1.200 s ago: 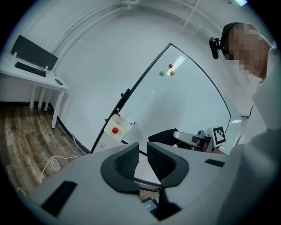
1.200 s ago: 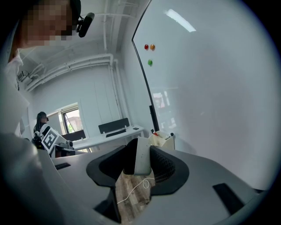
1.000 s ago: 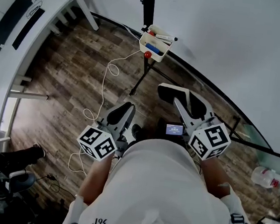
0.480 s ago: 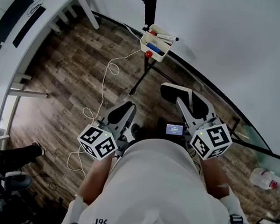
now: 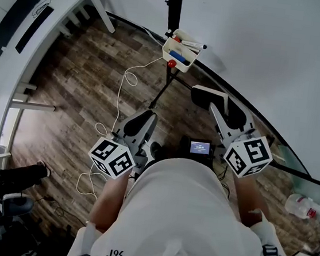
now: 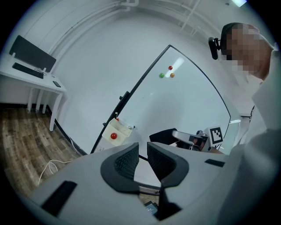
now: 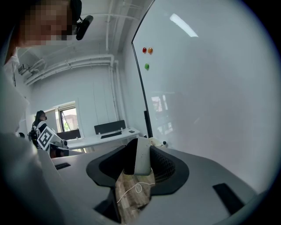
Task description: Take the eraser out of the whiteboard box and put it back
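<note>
The eraser (image 7: 142, 157) is clamped between the jaws of the right gripper (image 7: 139, 153), held in the air near the whiteboard box (image 5: 181, 65) but clear of it; the box is hung at the lower edge of the whiteboard (image 5: 263, 44), with markers (image 5: 189, 43) lying in it and a red magnet (image 5: 169, 63) stuck on its front; the left gripper (image 6: 141, 152) is held further back, its jaws a little apart with nothing between them.

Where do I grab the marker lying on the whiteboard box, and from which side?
Probably mid-barrel of the marker, coming from above with jaws across its width: it lies level along the far rim of the box, barrel exposed, and the whiteboard stands close behind.
</note>
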Demonstrator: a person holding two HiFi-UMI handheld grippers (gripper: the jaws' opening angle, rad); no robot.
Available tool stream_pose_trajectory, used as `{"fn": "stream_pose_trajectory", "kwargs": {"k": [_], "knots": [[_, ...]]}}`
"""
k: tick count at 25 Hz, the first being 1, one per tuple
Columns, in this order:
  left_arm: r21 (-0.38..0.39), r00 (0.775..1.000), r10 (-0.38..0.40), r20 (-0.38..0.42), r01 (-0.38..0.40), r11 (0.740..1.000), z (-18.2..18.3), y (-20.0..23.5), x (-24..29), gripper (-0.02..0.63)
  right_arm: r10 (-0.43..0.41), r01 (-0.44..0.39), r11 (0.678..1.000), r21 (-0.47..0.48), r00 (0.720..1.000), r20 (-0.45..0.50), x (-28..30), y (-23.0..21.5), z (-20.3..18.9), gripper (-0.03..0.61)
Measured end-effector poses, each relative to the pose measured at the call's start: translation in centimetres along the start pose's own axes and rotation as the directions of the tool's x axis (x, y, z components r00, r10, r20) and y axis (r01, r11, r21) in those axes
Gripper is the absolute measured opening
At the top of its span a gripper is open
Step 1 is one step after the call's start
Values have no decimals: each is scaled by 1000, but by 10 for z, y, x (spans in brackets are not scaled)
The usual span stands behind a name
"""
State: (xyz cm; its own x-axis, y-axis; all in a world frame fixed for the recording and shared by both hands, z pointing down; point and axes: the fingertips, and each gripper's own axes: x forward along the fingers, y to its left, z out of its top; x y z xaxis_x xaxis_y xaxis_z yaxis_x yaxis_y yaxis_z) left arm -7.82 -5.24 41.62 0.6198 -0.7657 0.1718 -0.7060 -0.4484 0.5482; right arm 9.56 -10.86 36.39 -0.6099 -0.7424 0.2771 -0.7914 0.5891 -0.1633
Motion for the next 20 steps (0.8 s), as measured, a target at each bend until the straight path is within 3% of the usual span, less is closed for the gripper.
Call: {"fn": "stream_pose_trajectory", "kwargs": {"k": [9,20], "knots": [[22,1000,0,3,0,1000,13,11,14,64,-24,26,998,-66,1000,20,19,-21,21,187],[56,999,-11,48,9,998,40,25,38,64,7,-6,988,-155,1000,0,59,-32,33,187]]}}
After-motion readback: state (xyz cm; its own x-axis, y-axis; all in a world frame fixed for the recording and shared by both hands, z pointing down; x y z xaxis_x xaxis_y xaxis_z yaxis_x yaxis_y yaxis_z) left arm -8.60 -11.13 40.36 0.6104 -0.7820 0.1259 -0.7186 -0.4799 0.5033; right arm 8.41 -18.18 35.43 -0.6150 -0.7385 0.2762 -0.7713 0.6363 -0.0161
